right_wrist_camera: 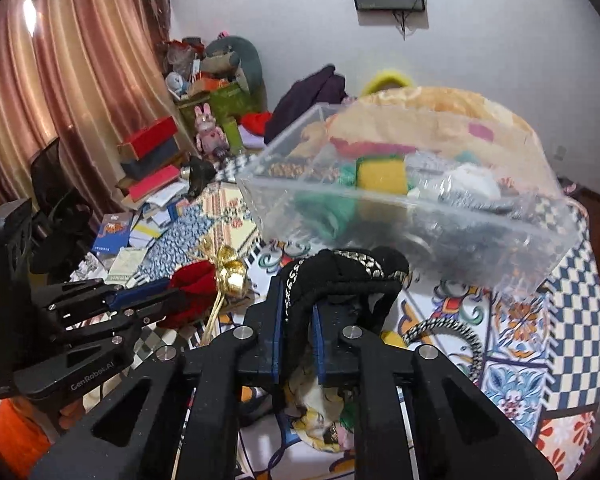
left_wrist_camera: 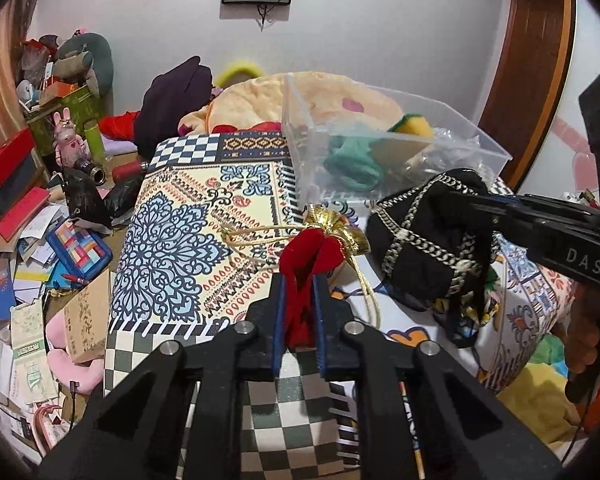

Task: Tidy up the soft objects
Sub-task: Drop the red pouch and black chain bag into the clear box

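Note:
My left gripper (left_wrist_camera: 300,272) is shut on a red velvet pouch (left_wrist_camera: 314,254) with a gold top and gold cord, held over the patterned bedspread (left_wrist_camera: 188,216). It also shows in the right wrist view (right_wrist_camera: 196,280). My right gripper (right_wrist_camera: 298,292) is shut on a black fabric bag (right_wrist_camera: 348,272) with silver chain trim; the bag also shows in the left wrist view (left_wrist_camera: 424,236) at the right. A clear plastic bin (right_wrist_camera: 420,208) stands just beyond both grippers and holds a yellow-green sponge (right_wrist_camera: 382,174), teal cloth and other soft items.
A large peach plush cushion (left_wrist_camera: 252,100) and dark purple clothing (left_wrist_camera: 176,100) lie behind the bin. The floor at left is cluttered with books, boxes and papers (left_wrist_camera: 40,240). A pink curtain (right_wrist_camera: 60,100) hangs at left. A wooden door frame (left_wrist_camera: 532,60) is at right.

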Motion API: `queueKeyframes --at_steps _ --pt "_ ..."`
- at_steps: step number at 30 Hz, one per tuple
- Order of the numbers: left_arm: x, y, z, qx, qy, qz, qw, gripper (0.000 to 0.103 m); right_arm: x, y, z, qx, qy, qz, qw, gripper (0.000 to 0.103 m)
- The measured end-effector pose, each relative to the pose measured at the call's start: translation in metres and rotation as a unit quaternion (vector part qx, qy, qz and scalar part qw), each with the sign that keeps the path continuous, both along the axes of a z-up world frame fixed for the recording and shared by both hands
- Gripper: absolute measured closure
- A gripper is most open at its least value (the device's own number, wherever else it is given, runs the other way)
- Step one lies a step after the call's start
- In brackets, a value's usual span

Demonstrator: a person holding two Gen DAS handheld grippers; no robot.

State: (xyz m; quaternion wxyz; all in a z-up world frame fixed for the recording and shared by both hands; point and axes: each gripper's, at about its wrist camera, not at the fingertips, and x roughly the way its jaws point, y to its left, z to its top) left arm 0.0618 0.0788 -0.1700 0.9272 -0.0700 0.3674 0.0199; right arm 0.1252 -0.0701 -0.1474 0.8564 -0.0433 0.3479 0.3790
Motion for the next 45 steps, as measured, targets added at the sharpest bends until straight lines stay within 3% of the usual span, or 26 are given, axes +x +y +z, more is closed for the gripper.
queueKeyframes --at_steps 14,25,35,45 --pt "0.002 -0.009 0.067 0.005 -0.089 -0.009 0.996 0.095 -0.002 -0.042 0.072 0.068 -0.089 -0.039 0.993 0.094" --pt "0.045 -0.012 0.105 0.005 -0.137 -0.006 0.9906 0.094 0.037 -0.055 0.106 0.071 -0.134 -0.089 0.984 0.094" --pt "0.106 -0.016 0.106 0.005 -0.129 0.003 0.9916 0.094 0.084 -0.026 0.096 0.051 -0.12 -0.095 0.987 0.094" --pt "0.166 -0.023 0.054 0.0 -0.045 -0.009 0.9989 0.094 0.116 -0.007 0.052 0.007 -0.061 -0.086 0.994 0.094"
